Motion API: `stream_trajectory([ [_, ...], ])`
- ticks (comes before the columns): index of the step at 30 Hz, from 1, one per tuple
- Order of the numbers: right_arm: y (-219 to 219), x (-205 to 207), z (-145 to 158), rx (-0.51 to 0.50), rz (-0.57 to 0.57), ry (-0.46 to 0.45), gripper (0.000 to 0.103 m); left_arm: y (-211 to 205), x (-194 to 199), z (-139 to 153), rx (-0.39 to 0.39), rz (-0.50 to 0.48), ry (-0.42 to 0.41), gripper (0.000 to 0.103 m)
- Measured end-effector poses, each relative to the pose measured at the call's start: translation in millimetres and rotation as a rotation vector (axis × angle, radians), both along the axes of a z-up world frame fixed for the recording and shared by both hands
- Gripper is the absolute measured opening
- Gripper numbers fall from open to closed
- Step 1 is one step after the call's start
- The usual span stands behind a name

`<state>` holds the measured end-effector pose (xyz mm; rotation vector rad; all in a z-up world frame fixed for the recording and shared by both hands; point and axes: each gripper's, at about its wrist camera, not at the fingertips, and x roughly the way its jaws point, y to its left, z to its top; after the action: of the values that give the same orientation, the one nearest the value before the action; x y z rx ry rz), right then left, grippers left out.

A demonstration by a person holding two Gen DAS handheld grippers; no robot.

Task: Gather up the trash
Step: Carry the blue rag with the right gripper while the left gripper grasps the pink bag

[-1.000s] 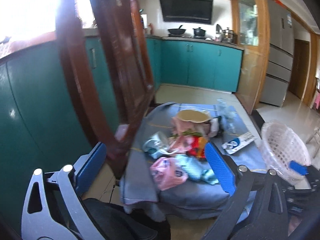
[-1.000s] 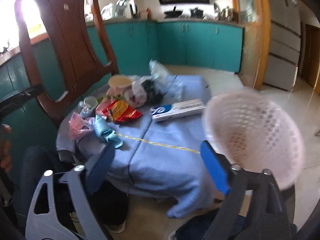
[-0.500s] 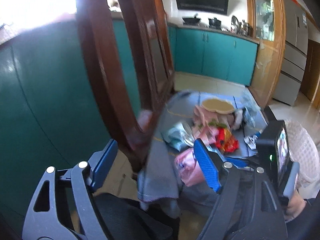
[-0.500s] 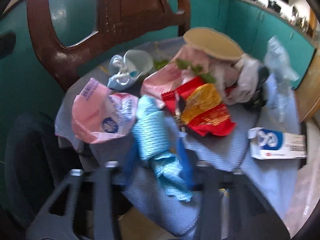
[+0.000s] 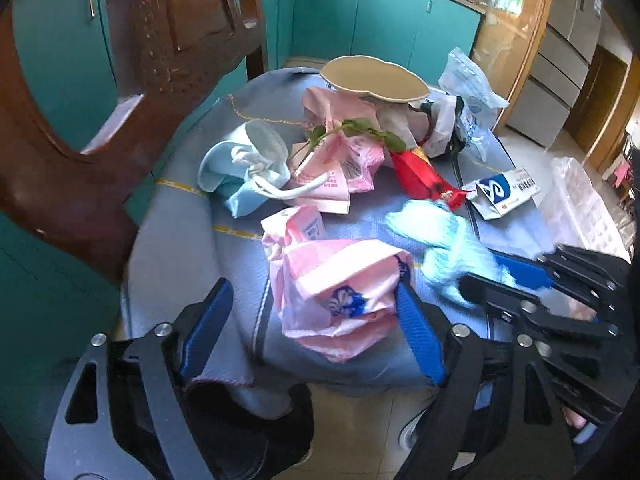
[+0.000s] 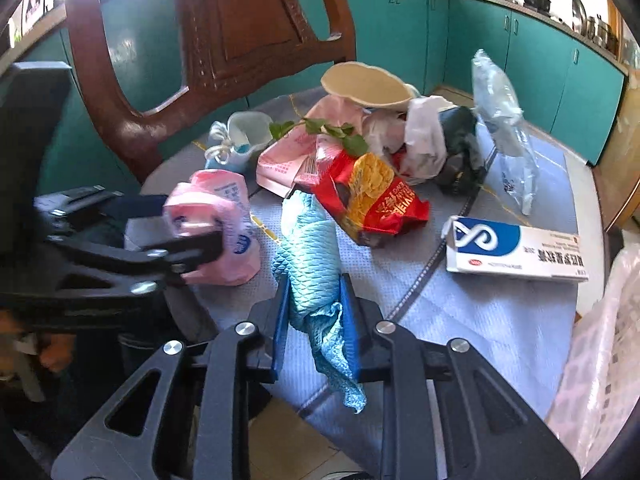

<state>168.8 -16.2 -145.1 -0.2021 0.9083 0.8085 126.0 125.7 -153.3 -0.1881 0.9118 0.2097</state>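
Nearby, white-blue medicine box [image 6: 516, 251] — Chinese print unreadable — beside red snack wrapper [image 6: 374, 200].

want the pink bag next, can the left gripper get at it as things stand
Probably yes: the left gripper is open with its jaws already either side of the pink bag, nothing between. The right gripper holds the blue cloth alongside.

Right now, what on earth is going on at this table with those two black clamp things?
A person is clearing trash off a cloth-covered table, holding a gripper in each hand. The right gripper has closed on a crumpled blue cloth near the table's front edge. The left gripper is open, its fingers on either side of a pink plastic bag, not yet squeezing it. More litter sits behind: a red snack wrapper, a white and blue box and a paper bowl.
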Motion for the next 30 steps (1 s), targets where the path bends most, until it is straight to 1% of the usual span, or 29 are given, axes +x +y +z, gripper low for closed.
stream_trajectory([
  [3,-11.3,-5.7,13.1,0.001,0.003,-0.035,0.025,-1.0,4.8,-0.9,-0.031,-0.014,-0.003,0.084],
  [6,-31.0,-6.1,29.1,0.033,0.002,-0.069,0.025,-2.3,8.4,-2.5,-0.060,-0.020,-0.007,0.085],
  [11,-57.0,-1.9,34.6,0.051,-0.077,-0.112,0.025,-6.0,19.8,-6.5,-0.106,-0.023,-0.004,0.086],
  [12,-63.2,-0.2,35.2,0.050,-0.101,-0.117,0.025,-7.7,22.4,-7.4,-0.115,-0.029,-0.002,0.084],
  [13,-69.5,2.6,36.4,0.051,-0.121,-0.120,0.025,-10.3,24.8,-8.3,-0.122,-0.037,-0.002,0.081],
  [15,-81.1,8.2,37.1,0.059,-0.166,-0.127,0.025,-16.4,29.6,-9.6,-0.144,-0.063,-0.003,0.060],
  [16,-88.1,10.1,38.6,0.067,-0.191,-0.130,0.025,-20.1,31.2,-9.1,-0.134,-0.063,-0.006,0.060],
  [18,-102.6,12.8,42.7,0.080,-0.243,-0.141,0.025,-25.1,31.0,-6.6,-0.107,-0.066,-0.022,0.054],
  [22,-125.1,14.3,50.3,0.061,-0.327,-0.190,0.025,-34.5,29.5,4.0,-0.091,-0.055,-0.056,0.052],
  [23,-130.4,14.7,52.0,0.053,-0.351,-0.205,0.025,-36.6,27.0,10.7,-0.076,-0.046,-0.077,0.052],
  [25,-140.8,12.7,56.0,0.037,-0.395,-0.235,0.025,-40.7,21.0,25.2,-0.037,-0.039,-0.123,0.052],
  [26,-146.7,11.4,58.2,0.026,-0.424,-0.254,0.025,-45.9,18.1,37.0,0.002,-0.033,-0.162,0.052],
  [28,-156.0,14.1,60.6,0.004,-0.470,-0.283,0.025,-54.9,14.7,52.3,0.063,-0.027,-0.212,0.052],
  [30,-165.9,13.5,61.8,-0.015,-0.504,-0.302,0.025,-61.2,15.4,63.7,0.107,-0.028,-0.247,0.052],
])
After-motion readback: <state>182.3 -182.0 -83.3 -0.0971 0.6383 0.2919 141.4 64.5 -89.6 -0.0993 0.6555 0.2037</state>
